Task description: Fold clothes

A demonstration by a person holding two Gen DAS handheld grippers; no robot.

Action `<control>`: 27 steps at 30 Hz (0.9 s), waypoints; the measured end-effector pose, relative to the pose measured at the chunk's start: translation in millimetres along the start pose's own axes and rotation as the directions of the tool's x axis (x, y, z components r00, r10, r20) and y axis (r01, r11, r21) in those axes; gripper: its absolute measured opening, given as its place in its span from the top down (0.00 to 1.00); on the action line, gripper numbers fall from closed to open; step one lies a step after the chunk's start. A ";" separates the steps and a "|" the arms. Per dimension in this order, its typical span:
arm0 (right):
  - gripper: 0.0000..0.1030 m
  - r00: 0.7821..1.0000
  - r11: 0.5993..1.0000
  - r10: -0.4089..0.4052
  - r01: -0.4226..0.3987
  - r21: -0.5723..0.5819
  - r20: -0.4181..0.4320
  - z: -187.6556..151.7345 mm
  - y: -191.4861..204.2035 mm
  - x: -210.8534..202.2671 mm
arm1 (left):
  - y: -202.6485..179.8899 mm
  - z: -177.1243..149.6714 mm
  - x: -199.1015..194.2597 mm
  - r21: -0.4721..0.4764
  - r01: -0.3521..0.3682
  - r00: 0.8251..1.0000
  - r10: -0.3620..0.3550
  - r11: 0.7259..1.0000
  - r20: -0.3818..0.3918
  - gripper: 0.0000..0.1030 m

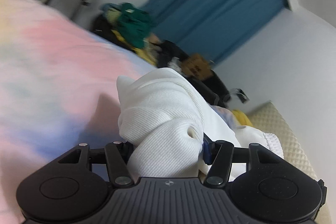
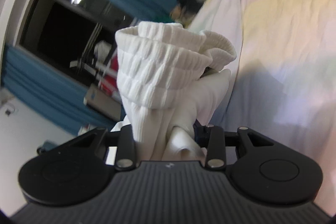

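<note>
1. black ribbed plastic body of the left gripper (image 1: 166, 145) fills the bottom of its view, its jaws pinching a bunched white fine-knit garment (image 1: 163, 110) that billows up between them.
2. black right gripper (image 2: 168, 133) is likewise clamped on the same white garment (image 2: 159, 68), here showing a thick ribbed, gathered cuff or waistband rolled over smoother folds.
3. the white garment hangs gathered over a soft pastel tie-dye cloth of pink, yellow and blue (image 1: 48, 60), which spreads wide in both views (image 2: 279, 35).
4. a cream waffle-textured surface (image 1: 279, 125) shows at the right edge of the left view, partly cut off.
5. beyond, a blurred heap of green, yellow and dark clothes (image 1: 134, 28) lies before blue pleated curtains (image 1: 220, 14); details there are too smeared to make out.
</note>
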State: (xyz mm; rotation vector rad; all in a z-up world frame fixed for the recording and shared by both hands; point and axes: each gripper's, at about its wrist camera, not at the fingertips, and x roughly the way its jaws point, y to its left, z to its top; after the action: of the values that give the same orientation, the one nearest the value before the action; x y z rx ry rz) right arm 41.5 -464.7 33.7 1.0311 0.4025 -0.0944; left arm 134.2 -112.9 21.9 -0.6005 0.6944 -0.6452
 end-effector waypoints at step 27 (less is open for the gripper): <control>0.63 0.964 0.949 -0.213 0.166 0.269 0.157 97.3 -198.5 64.8 | -2.8 -42.8 342.9 0.145 0.084 0.953 -0.037 0.986 -0.299 0.42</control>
State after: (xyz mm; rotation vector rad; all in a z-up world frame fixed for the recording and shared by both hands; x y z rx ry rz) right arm 76.4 -642.7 -108.3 1.2230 0.3253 -0.4221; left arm 306.3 -368.7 -134.2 -0.3837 0.8979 -0.8492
